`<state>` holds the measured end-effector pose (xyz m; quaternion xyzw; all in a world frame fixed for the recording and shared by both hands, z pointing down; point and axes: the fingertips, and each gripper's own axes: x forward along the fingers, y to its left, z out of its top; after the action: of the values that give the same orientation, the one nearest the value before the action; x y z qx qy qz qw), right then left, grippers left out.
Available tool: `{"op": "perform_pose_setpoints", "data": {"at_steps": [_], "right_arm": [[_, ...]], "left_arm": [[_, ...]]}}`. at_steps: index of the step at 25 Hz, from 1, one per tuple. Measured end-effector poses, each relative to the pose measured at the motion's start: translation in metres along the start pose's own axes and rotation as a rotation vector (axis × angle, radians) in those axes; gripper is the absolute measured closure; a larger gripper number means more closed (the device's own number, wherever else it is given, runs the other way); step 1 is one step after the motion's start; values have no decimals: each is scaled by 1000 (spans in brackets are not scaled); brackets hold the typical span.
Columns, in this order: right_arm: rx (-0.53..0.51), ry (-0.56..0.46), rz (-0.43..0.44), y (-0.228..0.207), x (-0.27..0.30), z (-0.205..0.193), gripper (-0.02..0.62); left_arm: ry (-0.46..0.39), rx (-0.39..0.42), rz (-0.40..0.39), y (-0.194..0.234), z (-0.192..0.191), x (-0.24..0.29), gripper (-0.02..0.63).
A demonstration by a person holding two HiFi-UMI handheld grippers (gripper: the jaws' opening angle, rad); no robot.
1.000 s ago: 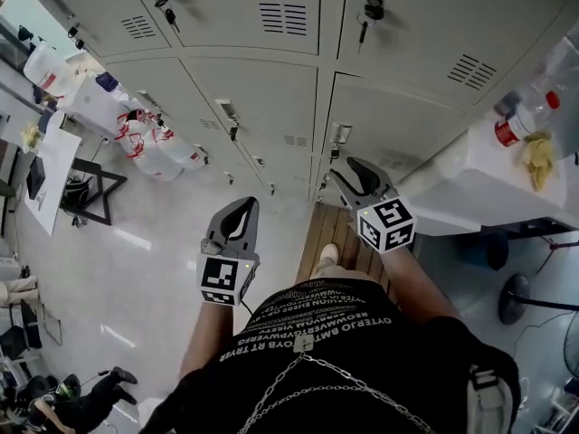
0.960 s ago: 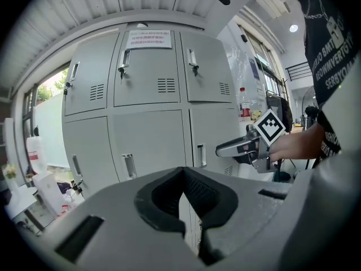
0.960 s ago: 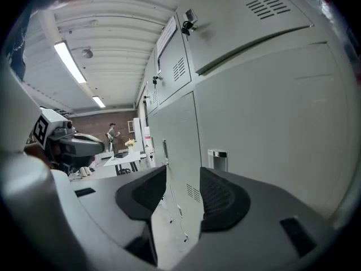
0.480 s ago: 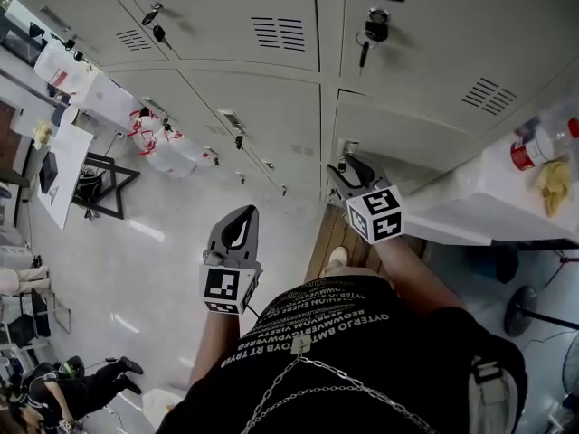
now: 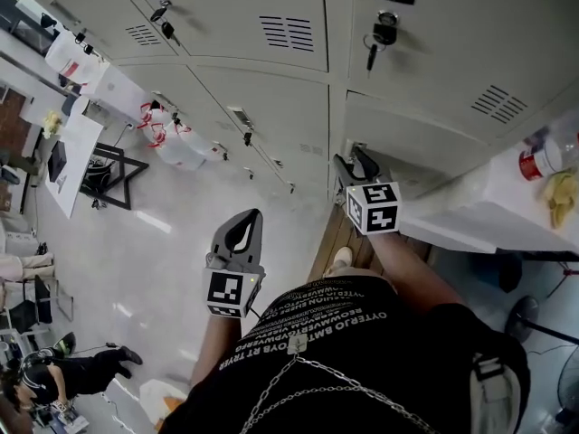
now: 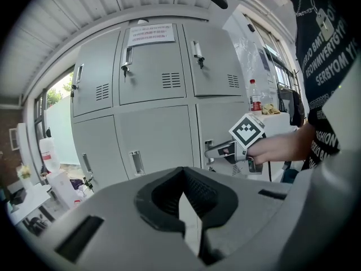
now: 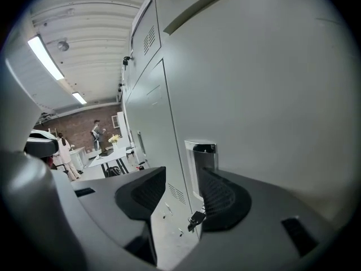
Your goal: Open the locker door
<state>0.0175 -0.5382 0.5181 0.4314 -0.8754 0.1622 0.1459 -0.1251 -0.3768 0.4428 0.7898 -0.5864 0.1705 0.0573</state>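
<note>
Grey steel lockers (image 5: 271, 89) fill the upper part of the head view, in two rows. The locker door (image 5: 425, 129) of the task is in the lower row, towards the right end of the bank and just beside a white table (image 5: 479, 211); it is closed, flush with the doors around it. Its recessed handle (image 7: 201, 165) sits at the left edge of this door, and a small key (image 7: 196, 219) hangs just under the handle.

The right gripper (image 5: 355, 163) is held up to this left edge; its jaws stand wide apart and clamp nothing. In the right gripper view the handle shows in the gap between them, very near the right jaw; if the pad touches the metal or not, I cannot tell. The left gripper view shows the same from the side, with the tips of the right gripper at the handle.

The left gripper (image 5: 251, 217) is lower and to the left, well apart from the lockers, over the pale floor (image 5: 181, 242); its jaws are together at the tips, with nothing between them.

On the white table, near its right edge, stand a bottle with a red cap (image 5: 536, 159) and a yellow cloth (image 5: 563, 193) just beside it; the upper door over the task's door has its own key in the lock (image 5: 384, 33).
</note>
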Motion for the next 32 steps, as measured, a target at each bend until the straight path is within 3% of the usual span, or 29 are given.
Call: {"op": "perform_pose_setpoints", "data": {"at_steps": [14, 27, 32], "right_arm": [[18, -15, -100, -12, 29, -3, 426], [3, -8, -2, 19, -3, -21, 411], [25, -8, -2, 35, -31, -37, 411]], "left_arm": [[28, -21, 50, 9, -13, -17, 606], [8, -10, -10, -4, -19, -27, 606], [-9, -5, -41, -11, -24, -42, 606]]}}
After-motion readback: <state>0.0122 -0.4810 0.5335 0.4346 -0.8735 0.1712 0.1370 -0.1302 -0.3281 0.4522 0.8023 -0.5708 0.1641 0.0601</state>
